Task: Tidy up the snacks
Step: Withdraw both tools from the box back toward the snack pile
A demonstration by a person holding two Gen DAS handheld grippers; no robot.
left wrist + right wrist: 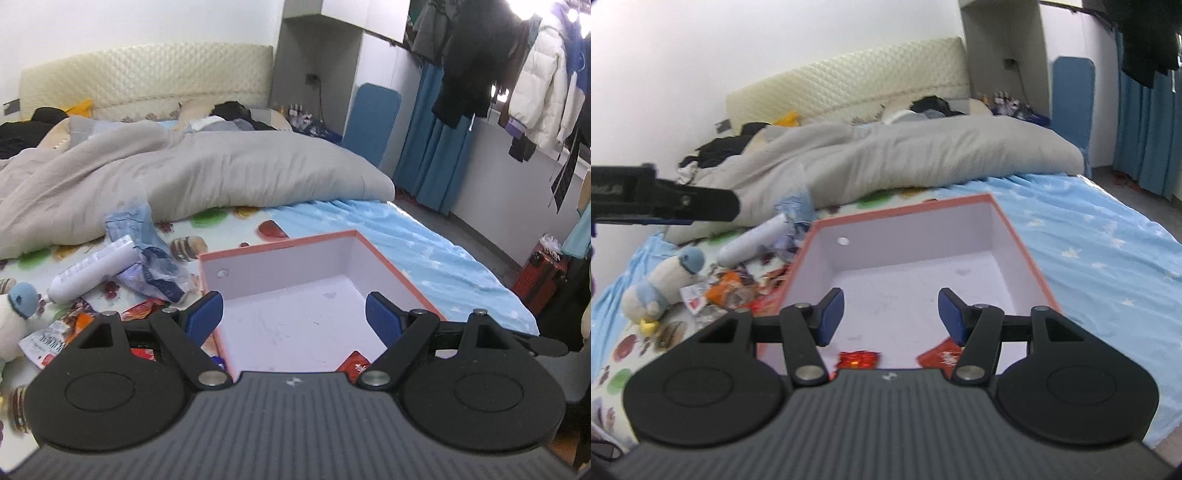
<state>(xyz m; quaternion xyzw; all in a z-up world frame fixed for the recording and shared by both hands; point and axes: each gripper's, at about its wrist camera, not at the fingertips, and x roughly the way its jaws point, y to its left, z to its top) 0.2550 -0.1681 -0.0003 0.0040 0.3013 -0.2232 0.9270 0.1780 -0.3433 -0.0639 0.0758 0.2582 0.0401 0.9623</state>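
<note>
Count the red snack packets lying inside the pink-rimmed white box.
2. One shiny red crinkled packet lies at the near edge of the pink-rimmed white box, left of centre; one red packet with white print lies to its right. The gripper bodies may hide more.

Red packet half behind claw

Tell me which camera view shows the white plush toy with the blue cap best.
The right wrist view: the white plush toy with the blue cap lies whole beside the snack packets. The left wrist view shows only part of it, cut by the picture's left edge.
</note>
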